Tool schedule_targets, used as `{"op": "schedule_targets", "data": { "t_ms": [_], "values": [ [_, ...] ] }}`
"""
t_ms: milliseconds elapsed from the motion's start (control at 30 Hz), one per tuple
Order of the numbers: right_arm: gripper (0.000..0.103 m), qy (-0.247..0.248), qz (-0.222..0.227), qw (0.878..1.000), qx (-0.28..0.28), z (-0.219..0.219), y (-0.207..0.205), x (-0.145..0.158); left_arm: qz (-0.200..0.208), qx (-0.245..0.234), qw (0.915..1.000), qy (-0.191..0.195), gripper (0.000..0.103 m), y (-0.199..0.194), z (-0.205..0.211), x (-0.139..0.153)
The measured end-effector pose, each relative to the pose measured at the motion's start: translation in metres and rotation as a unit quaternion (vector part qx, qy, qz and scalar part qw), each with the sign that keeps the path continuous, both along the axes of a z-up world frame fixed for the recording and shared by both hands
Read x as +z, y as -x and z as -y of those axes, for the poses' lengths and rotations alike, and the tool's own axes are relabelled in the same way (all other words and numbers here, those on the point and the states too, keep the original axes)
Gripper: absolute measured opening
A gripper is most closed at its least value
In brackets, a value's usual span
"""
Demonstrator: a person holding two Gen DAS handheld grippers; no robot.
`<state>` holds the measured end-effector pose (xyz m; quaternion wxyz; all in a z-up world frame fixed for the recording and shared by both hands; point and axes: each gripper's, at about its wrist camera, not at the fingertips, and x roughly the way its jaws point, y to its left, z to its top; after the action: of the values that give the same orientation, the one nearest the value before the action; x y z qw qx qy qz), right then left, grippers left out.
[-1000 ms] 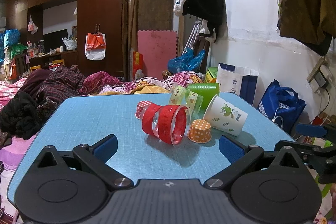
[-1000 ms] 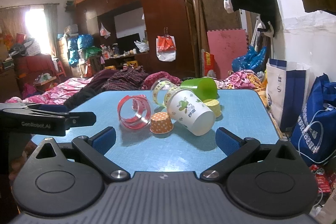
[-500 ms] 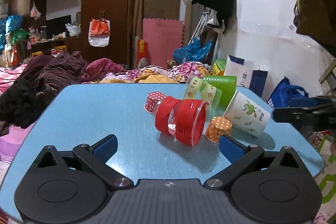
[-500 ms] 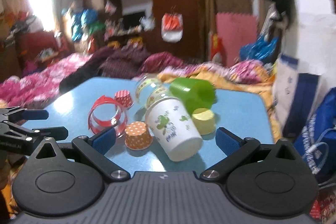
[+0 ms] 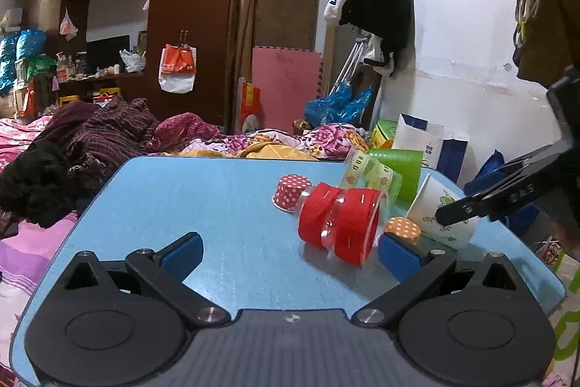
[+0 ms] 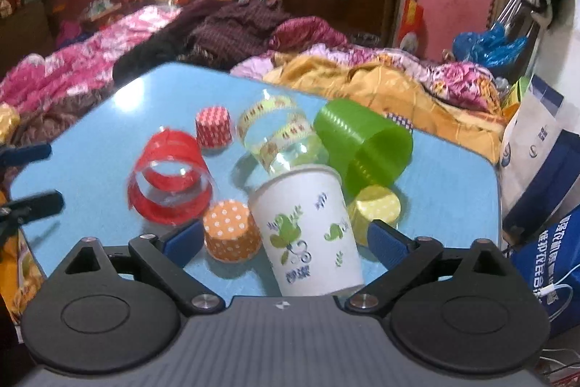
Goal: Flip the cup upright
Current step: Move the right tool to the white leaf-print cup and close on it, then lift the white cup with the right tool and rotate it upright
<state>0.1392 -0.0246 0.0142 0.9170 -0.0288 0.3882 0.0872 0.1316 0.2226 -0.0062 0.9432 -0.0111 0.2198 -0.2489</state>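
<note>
- Jaws apart on both: right gripper (image 6: 282, 242) spread wide around white cup (image 6: 308, 231), pads not touching it; left gripper (image 5: 288, 252) spread over bare table (image 5: 203, 198), holding nothing.
- White cup with green leaf print, on its side on blue table, lying between right pads, wide mouth toward the camera in right view.
- Orange dotted cup (image 6: 232, 231) mouth-down, just beside white cup, close to the left-hand blue pad in right view.
- Yellow dotted cup (image 6: 377, 209) on the other side of white cup, near the other pad, partly hidden behind it.
- Green cup (image 6: 362, 144) on its side behind white cup, touching or nearly touching yellow one; cannot tell which.
- Clear cup with yellow bands (image 6: 279, 136) on its side between green cup and red dotted cup (image 6: 214, 131), the latter mouth-down.
- Clear cup with red bands (image 6: 170, 176) on its side, apart from white cup, toward the left.
- Seen from left view: red-banded cup (image 5: 339, 223) nearest, just ahead of the right-hand pad; white cup (image 5: 442, 216) farther right, partly behind a black finger of right gripper (image 5: 507, 194).
- Bedding (image 6: 224, 24) heaped beyond the table's far edge.
</note>
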Motion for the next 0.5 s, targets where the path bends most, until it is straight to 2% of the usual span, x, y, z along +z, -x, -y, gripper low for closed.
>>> {"op": "schedule_targets", "data": {
  "t_ms": [200,300,367,400,500],
  "values": [
    [0.085,0.003,-0.032,0.999,0.007,0.009,-0.008,-0.002,-0.021,-0.022,0.9993,0.02,0.103,-0.001,-0.003,-0.004],
    [0.076,-0.002,-0.046,0.999,0.006,0.014,-0.012,-0.002,-0.022,-0.021,0.9993,0.021,0.103,-0.001,-0.004,-0.005],
    [0.069,-0.003,-0.06,0.998,0.009,0.017,-0.01,-0.002,-0.022,-0.019,0.9993,0.025,0.103,0.0,-0.005,-0.006],
    [0.059,0.0,-0.064,0.998,0.01,0.015,-0.012,-0.002,-0.022,-0.02,0.9992,0.027,0.103,0.0,-0.006,-0.006],
    [0.059,-0.009,-0.07,0.997,0.009,0.014,-0.01,0.0,-0.025,-0.023,0.9989,0.033,0.103,-0.002,-0.006,-0.008]
  ]
}}
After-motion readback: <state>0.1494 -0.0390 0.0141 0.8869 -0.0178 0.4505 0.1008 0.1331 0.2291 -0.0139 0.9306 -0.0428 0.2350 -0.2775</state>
